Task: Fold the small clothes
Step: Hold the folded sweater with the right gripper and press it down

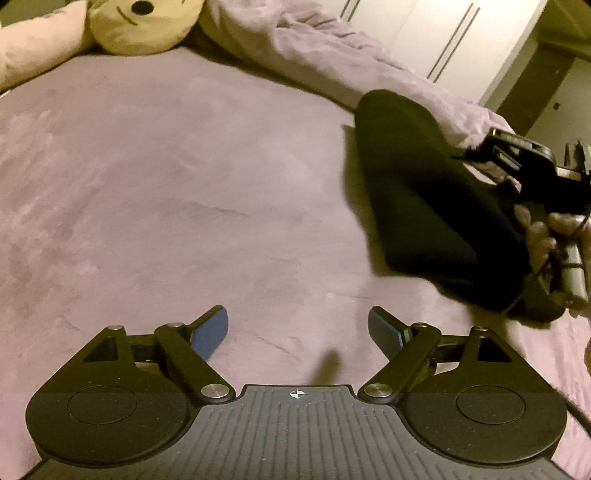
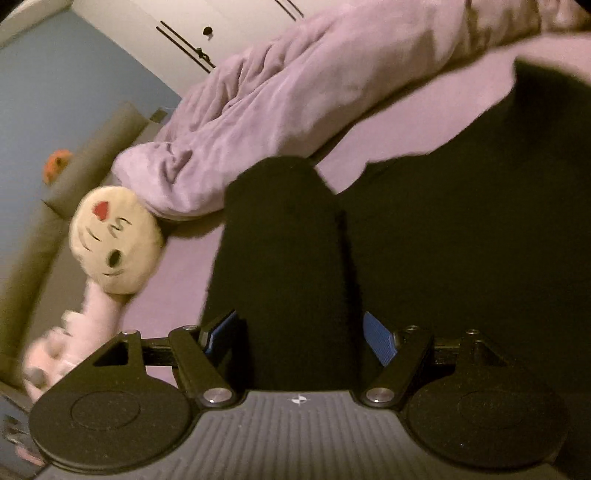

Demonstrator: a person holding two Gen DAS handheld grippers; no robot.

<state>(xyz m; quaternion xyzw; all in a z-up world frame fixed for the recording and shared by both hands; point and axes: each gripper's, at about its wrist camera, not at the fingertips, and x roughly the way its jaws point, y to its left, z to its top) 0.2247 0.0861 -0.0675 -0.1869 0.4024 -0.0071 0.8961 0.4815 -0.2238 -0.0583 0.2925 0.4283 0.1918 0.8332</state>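
Lilac bedspread (image 1: 155,192): left gripper (image 1: 297,330) wide, empty; right gripper (image 2: 299,338) wide, straddling black garment (image 2: 280,258), grip unclear; likely mid-fold, next needs the left gripper on a free edge.

Black garment (image 1: 424,195): lower right end hidden behind the right hand-held gripper (image 1: 524,173) and the hand (image 1: 543,236), both cut by the left wrist view's right edge. Smeared by motion along its near edge. In the right wrist view, same garment (image 2: 288,258) runs off the right edge; kind of clothing impossible to tell. Whether its pads (image 2: 380,339) press the cloth: unclear, left pad half buried. Plush toy (image 2: 114,240) blurred, body cropped at lower left; in the other view (image 1: 140,26) cut by the top edge. Crumpled blanket (image 2: 295,92) cropped above.
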